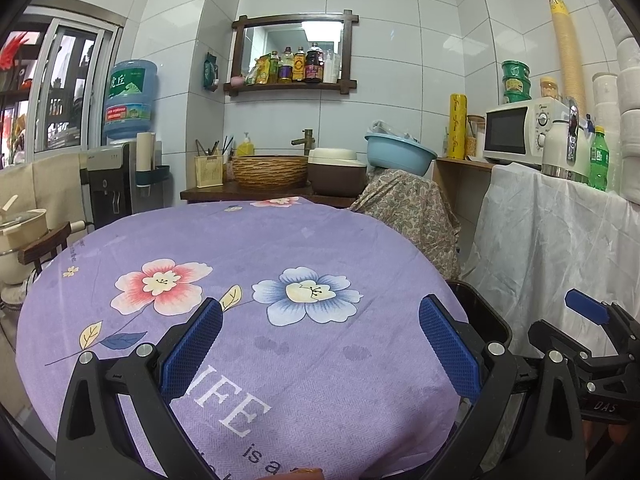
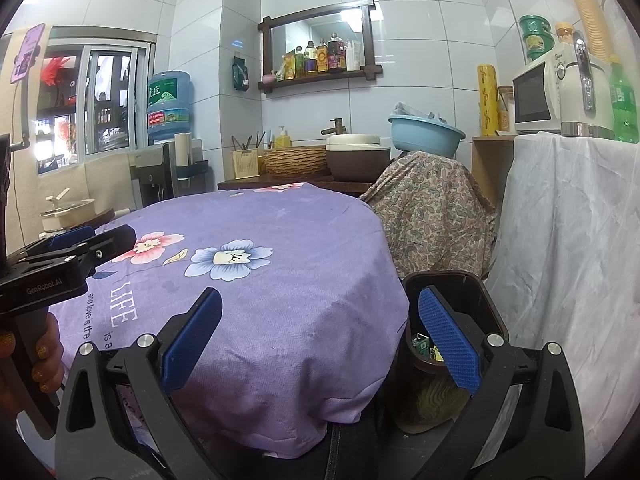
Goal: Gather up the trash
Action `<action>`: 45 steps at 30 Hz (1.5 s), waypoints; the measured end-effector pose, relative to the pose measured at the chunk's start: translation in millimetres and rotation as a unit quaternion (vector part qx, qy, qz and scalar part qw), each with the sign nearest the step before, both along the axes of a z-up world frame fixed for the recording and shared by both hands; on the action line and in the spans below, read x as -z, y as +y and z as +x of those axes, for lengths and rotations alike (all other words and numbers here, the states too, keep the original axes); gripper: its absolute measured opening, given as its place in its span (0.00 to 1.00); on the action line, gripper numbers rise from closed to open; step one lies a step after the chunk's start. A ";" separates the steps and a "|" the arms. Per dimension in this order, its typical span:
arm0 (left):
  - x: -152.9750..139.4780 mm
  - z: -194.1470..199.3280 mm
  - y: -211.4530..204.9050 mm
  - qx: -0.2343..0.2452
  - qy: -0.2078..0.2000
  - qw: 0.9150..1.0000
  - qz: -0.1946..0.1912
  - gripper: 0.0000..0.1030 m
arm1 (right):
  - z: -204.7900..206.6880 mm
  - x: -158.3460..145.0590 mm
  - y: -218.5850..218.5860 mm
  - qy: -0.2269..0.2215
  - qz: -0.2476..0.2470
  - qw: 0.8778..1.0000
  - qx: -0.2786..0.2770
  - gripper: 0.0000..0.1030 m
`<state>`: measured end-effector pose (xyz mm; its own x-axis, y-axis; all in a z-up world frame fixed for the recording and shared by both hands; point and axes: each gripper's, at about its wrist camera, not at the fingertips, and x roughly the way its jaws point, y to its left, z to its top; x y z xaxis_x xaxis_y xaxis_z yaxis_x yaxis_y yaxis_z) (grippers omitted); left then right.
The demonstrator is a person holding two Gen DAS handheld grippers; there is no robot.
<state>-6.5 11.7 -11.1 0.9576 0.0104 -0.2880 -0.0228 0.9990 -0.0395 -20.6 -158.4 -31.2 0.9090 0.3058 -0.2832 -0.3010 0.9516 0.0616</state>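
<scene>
— Over the round table under the purple flowered cloth (image 1: 304,240), what is the left gripper (image 1: 320,344) doing?

— It is hovering with its blue-padded jaws standing wide apart, holding nothing. The right gripper (image 2: 320,340) is hanging just the same, spread and carrying nothing, above the table's edge.

— And where is the trash sitting?

— A dark brown plastic bin (image 2: 486,300) is standing at four o'clock beside the table in the right wrist view, with small green scraps of trash (image 2: 422,345) lying inside it. In the left wrist view the right gripper is showing at three o'clock.
</scene>
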 end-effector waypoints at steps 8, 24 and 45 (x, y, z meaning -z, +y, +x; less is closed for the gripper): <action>0.2 0.2 1.0 0.001 0.002 1.000 -0.002 0.95 | 2.4 -2.0 -1.8 0.002 0.001 1.000 -0.001 0.94; 5.0 0.4 -0.9 0.002 0.005 1.000 -0.002 0.95 | 2.7 -5.1 -2.1 0.004 -0.001 1.000 -0.003 0.94; 4.6 0.2 -3.6 0.003 0.005 1.000 -0.006 0.95 | 5.3 -4.1 -3.7 0.007 0.001 1.000 -0.003 0.94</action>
<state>-6.4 8.1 -15.7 0.9546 0.0012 -0.2979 -0.0176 0.9985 -0.0521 -15.4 -162.1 -27.0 0.9034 0.3111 -0.2951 -0.3050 0.9499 0.0678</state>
